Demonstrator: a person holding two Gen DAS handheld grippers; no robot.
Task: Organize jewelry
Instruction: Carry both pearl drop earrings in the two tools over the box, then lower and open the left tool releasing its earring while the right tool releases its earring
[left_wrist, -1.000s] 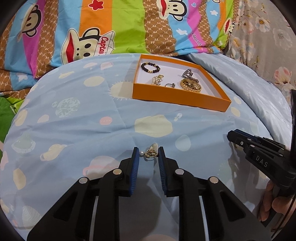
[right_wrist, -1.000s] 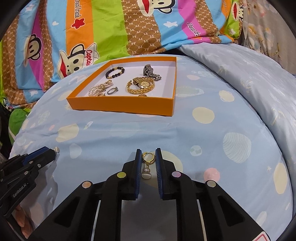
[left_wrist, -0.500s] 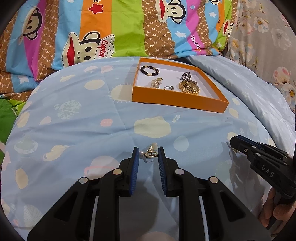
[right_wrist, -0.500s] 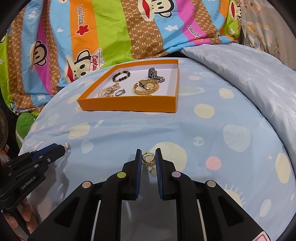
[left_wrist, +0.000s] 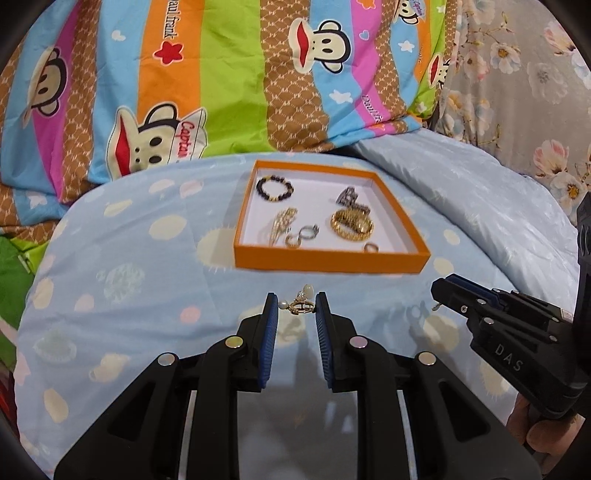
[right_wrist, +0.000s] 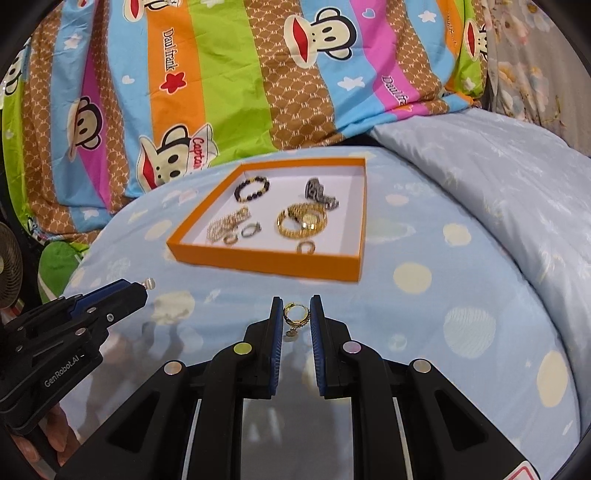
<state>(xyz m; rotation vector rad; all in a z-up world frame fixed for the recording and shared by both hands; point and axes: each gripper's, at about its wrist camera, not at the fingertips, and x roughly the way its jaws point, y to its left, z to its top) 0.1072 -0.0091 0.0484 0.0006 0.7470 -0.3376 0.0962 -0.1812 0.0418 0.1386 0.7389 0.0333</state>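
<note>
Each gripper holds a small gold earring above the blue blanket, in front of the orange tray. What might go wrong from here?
1. The right gripper pinches its hoop earring only at the fingertips; it may slip onto the patterned blanket and be hard to find.
2. The left gripper grips its pearl earring equally near the tips.
3. The orange tray sits on soft bedding; pressing its rim may tilt it.

Both grippers share one build — black plastic frames with triangular cut-outs, blue ribbed pads lining the fingers, and round silver studs on the linkages. From the left wrist, the left gripper (left_wrist: 295, 308) sits at six o'clock, and the right gripper (left_wrist: 437, 291) at three o'clock reads "DAS" in pale letters. From the right wrist, the left gripper's side at eight o'clock is marked "GenRobot.AI" — small screws dot it.
</note>
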